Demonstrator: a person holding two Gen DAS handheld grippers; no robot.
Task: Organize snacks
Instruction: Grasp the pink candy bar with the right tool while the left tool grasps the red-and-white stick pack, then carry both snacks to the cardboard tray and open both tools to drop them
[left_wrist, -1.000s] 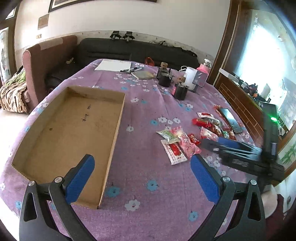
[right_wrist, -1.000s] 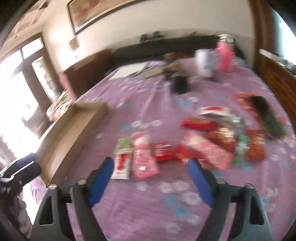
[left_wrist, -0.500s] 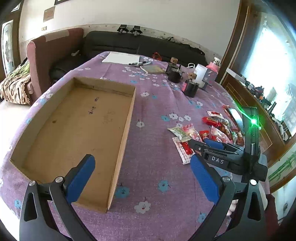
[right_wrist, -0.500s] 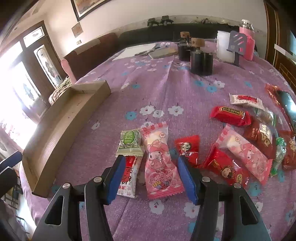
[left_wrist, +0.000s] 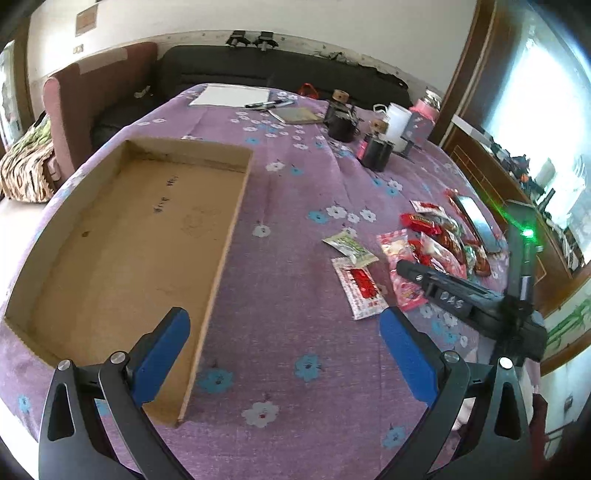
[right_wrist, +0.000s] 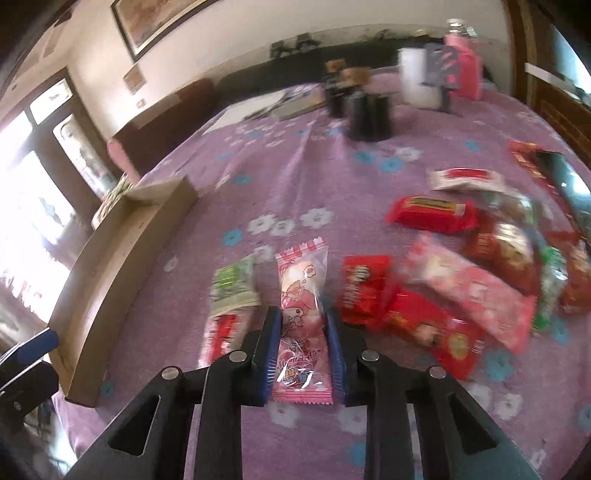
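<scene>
A pink snack packet (right_wrist: 301, 280) lies flat on the purple flowered tablecloth (right_wrist: 314, 173). My right gripper (right_wrist: 303, 321) straddles it; the jaws are closing and both blue pads touch its long edges. A green packet (right_wrist: 232, 284) and a red-and-white packet (right_wrist: 221, 332) lie just left of it, and a pile of red and pink snacks (right_wrist: 461, 288) lies to its right. The left wrist view shows the right gripper (left_wrist: 406, 267) down on that pink packet (left_wrist: 397, 247). My left gripper (left_wrist: 284, 321) hangs open and empty by the near right corner of the open cardboard box (left_wrist: 229, 236).
The box (right_wrist: 122, 258) holds nothing. Black cups (left_wrist: 375, 153), a white jug (left_wrist: 397, 122), a pink bottle (left_wrist: 424, 114), paper (left_wrist: 231, 96) and pens stand at the table's far end. A dark flat device (left_wrist: 476, 225) lies beyond the snacks. A sofa is behind the table.
My right gripper came down over the pink packet and its jaws went from wide apart to against the packet's sides. The left gripper sank slightly, staying open.
</scene>
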